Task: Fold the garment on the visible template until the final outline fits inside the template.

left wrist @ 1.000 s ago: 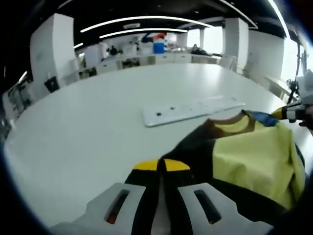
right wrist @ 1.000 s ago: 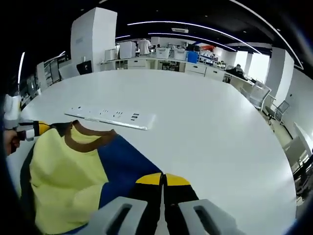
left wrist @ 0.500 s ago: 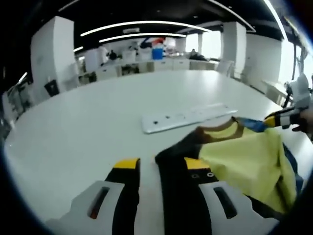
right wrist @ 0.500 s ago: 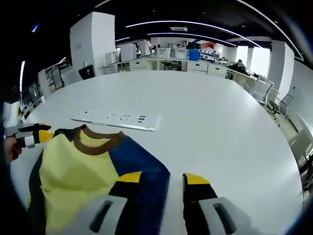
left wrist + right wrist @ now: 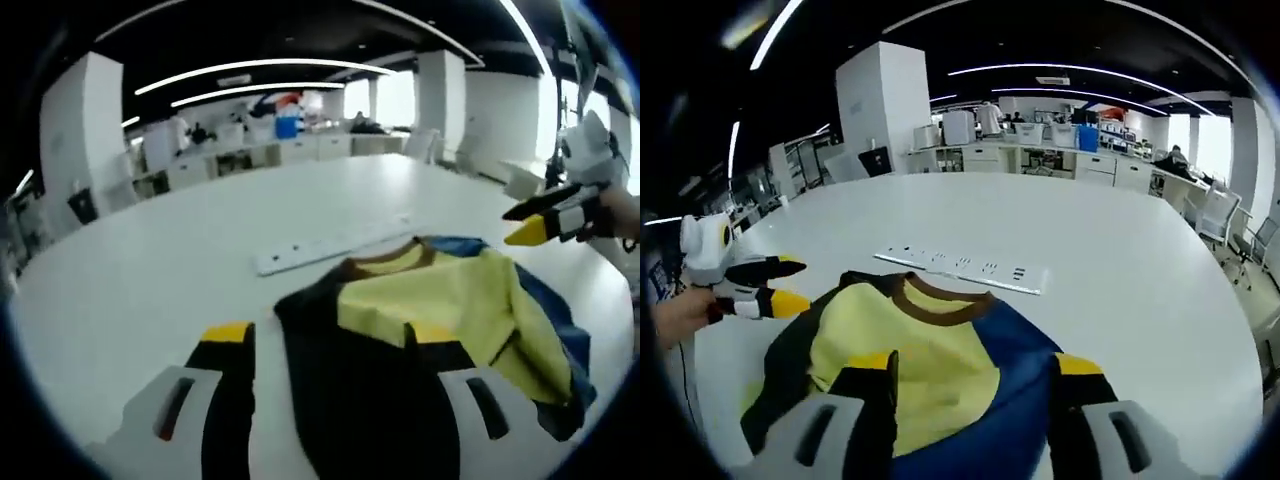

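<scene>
A folded garment of black, yellow and blue cloth with a brown collar lies flat on the white table. My left gripper stands open, its yellow-tipped jaws wide apart over the black near edge, holding nothing. In the right gripper view the same garment lies beyond my right gripper, which is open as well. The right gripper hovers above the garment's blue side, and the left gripper hovers by its black side.
A long white strip with small dark marks lies just beyond the collar, also the strip. A hand holds the left gripper. Office desks, a white pillar and chairs stand past the table's far edge.
Both grippers were shut on the garment's corners, then opened and let go. They have drawn back and up, and the garment now lies flat between them.
</scene>
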The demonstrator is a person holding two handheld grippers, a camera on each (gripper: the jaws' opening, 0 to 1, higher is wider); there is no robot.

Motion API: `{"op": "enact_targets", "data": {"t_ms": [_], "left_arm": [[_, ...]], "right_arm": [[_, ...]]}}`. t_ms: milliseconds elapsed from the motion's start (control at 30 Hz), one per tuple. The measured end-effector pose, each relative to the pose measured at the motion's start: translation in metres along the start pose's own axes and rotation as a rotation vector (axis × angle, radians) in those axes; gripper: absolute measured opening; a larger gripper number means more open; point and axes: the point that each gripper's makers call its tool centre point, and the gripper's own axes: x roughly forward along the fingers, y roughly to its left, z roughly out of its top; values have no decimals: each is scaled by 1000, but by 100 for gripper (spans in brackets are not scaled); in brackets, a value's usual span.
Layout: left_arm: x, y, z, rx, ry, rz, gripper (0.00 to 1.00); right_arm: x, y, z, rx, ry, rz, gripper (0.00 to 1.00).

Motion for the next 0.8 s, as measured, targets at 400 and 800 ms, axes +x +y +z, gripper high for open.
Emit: {"op": "enact_targets", "data": {"t_ms": [400, 800], "left_arm": [[-40, -42, 1, -7, -18, -131, 71], [-69, -73, -25, 54, 18, -246, 73]], "right_arm": [[-41, 57, -22, -51, 36, 121, 73], [-65, 108, -65, -167, 133, 233, 72]]}}
